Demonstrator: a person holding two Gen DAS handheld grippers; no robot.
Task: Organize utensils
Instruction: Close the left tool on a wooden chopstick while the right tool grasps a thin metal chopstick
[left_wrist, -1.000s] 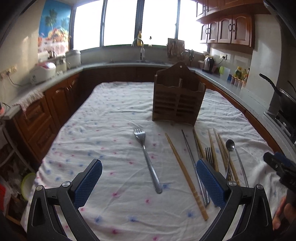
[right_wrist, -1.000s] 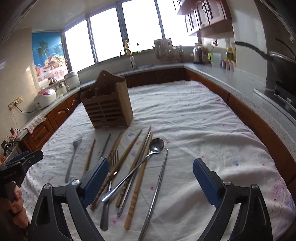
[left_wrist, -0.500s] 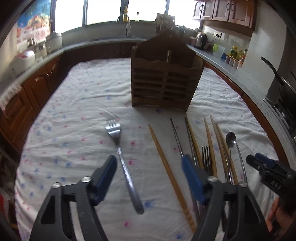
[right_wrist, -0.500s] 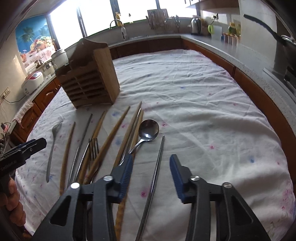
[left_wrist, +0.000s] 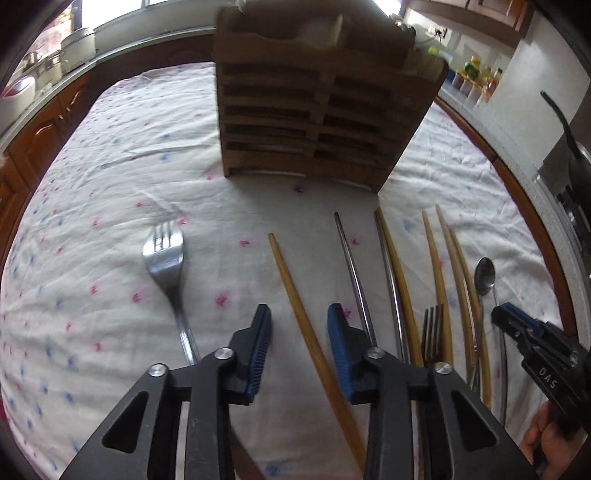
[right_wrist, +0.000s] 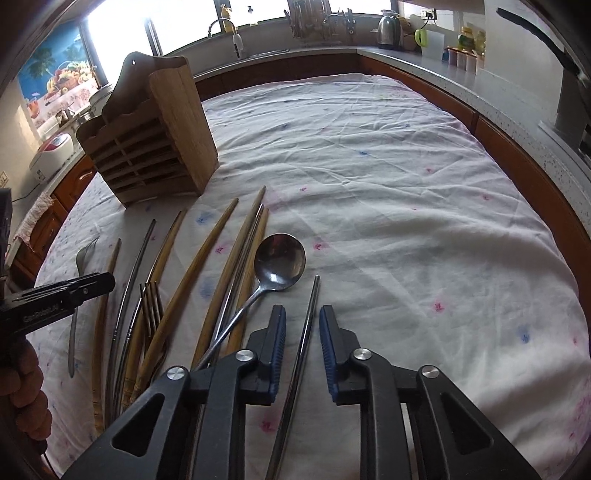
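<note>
A wooden utensil holder (left_wrist: 317, 107) stands upright on the cloth-covered table; it also shows in the right wrist view (right_wrist: 155, 136). Several utensils lie in a row in front of it. My left gripper (left_wrist: 298, 314) is partly open, low over the cloth, with a wooden chopstick (left_wrist: 295, 291) lying between its fingers. A fork (left_wrist: 168, 258) lies to its left. My right gripper (right_wrist: 302, 314) is partly open, its fingers on either side of a metal chopstick (right_wrist: 309, 314). A spoon (right_wrist: 279, 262) lies just left of it, beside wooden chopsticks (right_wrist: 207, 251) and a second fork (right_wrist: 150, 302).
The white dotted tablecloth (right_wrist: 406, 221) has bare room to the right of the utensils. Kitchen counters (right_wrist: 517, 110) and wooden cabinets ring the table. A rice cooker (right_wrist: 51, 155) sits on the left counter.
Both grippers have dropped toward the table and moved forward. Both pairs of jaws have narrowed, the left around the wooden chopstick, the right around the metal chopstick.
</note>
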